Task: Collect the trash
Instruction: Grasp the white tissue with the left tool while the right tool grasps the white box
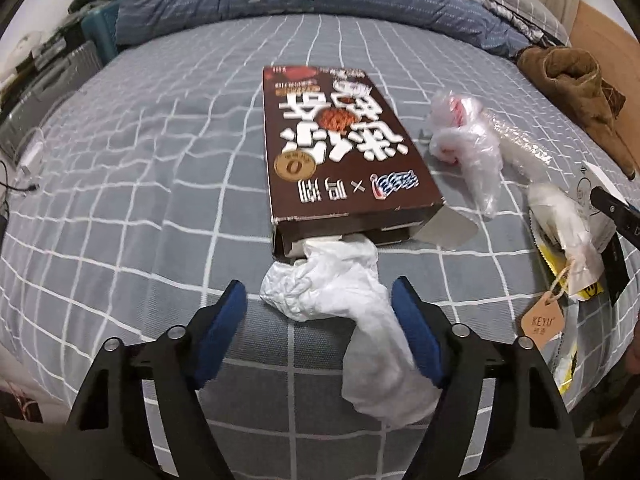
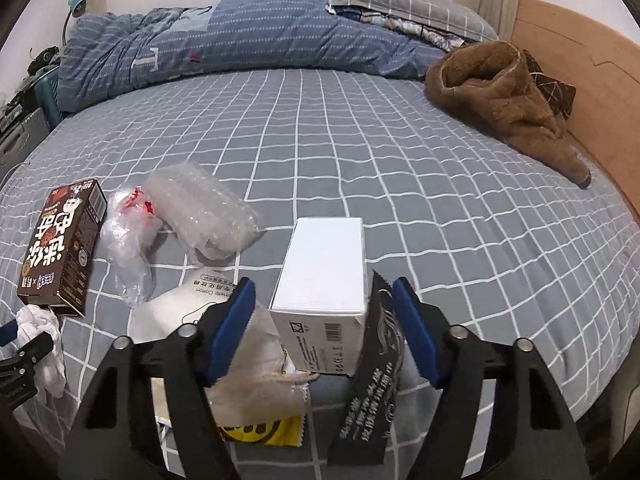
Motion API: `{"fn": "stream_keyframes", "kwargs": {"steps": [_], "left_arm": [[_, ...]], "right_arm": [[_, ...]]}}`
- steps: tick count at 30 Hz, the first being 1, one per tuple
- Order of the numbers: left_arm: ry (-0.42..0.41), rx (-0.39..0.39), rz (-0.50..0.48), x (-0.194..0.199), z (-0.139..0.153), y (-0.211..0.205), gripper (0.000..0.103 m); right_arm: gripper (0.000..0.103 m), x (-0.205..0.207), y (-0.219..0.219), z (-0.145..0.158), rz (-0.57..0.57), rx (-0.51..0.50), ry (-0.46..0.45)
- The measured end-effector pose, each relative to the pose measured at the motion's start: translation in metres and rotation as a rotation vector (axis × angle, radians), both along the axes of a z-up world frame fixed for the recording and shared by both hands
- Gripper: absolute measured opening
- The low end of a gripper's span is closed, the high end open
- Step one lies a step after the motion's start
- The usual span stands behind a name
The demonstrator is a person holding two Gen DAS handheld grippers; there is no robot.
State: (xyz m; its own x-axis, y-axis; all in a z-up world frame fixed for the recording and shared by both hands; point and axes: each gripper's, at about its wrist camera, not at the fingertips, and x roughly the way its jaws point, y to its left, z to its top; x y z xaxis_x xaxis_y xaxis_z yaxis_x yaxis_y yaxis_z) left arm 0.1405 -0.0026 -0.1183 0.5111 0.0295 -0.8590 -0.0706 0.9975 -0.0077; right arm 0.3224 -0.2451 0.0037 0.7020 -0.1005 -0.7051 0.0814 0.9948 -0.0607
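Note:
My left gripper (image 1: 318, 284) stands open over a crumpled white tissue (image 1: 332, 292) that spills from the open end of a brown snack box (image 1: 336, 140) lying flat on the bed. The right pad touches the tissue; the left pad is apart from it. My right gripper (image 2: 324, 282) is open around the near end of a small white box (image 2: 324, 264), with a black packet (image 2: 372, 380) against the right finger and a gap on the left. A clear plastic bag with red print (image 2: 128, 232) and bubble wrap (image 2: 200, 208) lie between the two boxes.
All of it lies on a grey checked bed sheet (image 1: 140, 160). A white pouch (image 2: 180, 308), a yellow packet (image 2: 260, 432) and a brown paper tag (image 1: 540, 324) sit under the right gripper. A brown fleece garment (image 2: 508, 92), a blue duvet (image 2: 240, 36) and a wooden headboard (image 2: 580, 80) lie beyond.

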Motion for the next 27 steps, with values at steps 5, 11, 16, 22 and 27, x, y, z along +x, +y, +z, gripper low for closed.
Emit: {"fn": "stream_keyframes", "kwargs": {"steps": [5, 11, 16, 22, 27], "left_arm": [[0.004, -0.025, -0.016, 0.001, -0.002, -0.002, 0.055], [0.021, -0.037, -0.032, -0.002, -0.003, -0.009, 0.032], [0.012, -0.045, -0.085, -0.006, 0.001, -0.019, 0.015], [-0.048, -0.034, -0.109, -0.013, 0.017, -0.023, 0.015], [-0.075, -0.042, -0.106, -0.015, 0.027, -0.022, 0.015]], "right_arm": [[0.050, 0.001, 0.004, 0.000, 0.012, 0.010, -0.001], [0.043, 0.001, 0.000, 0.002, 0.009, 0.026, -0.007], [0.042, 0.000, -0.001, 0.005, 0.014, 0.037, -0.013], [0.041, -0.008, 0.003, 0.016, 0.029, 0.037, -0.054], [0.041, -0.014, 0.005, 0.024, 0.034, 0.038, -0.077]]}}
